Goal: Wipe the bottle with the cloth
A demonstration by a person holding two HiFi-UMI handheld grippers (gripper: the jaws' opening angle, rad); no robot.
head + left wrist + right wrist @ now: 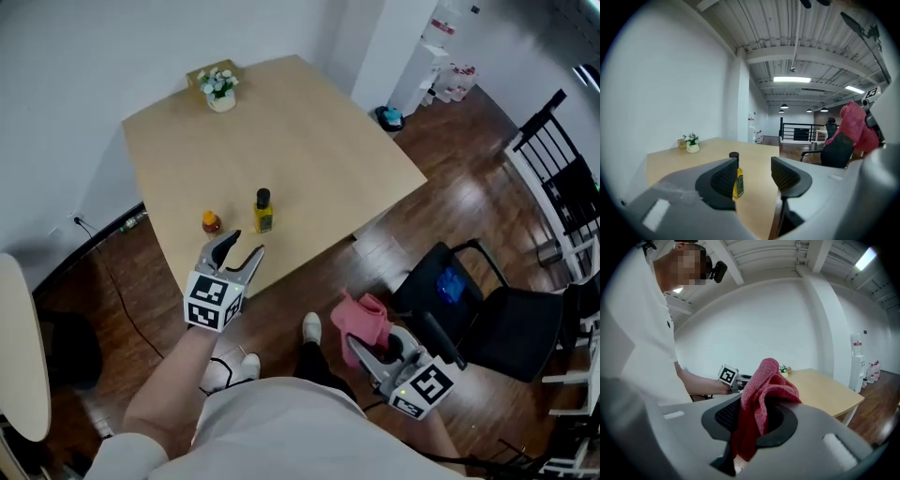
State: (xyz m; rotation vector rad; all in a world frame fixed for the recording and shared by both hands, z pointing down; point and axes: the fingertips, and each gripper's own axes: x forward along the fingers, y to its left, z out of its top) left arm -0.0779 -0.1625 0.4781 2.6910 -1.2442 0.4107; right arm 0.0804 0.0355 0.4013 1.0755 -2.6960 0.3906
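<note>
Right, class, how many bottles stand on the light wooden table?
2. A yellow bottle with a black cap stands near the light wooden table's near edge; a smaller orange-capped bottle stands apart, just left of it in the head view.

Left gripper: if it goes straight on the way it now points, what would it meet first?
Probably the yellow bottle, standing ahead of the open left gripper; depth is unclear.

bright even ceiling-strip light, fisheye-warped dark edges, soft near-field blur
</note>
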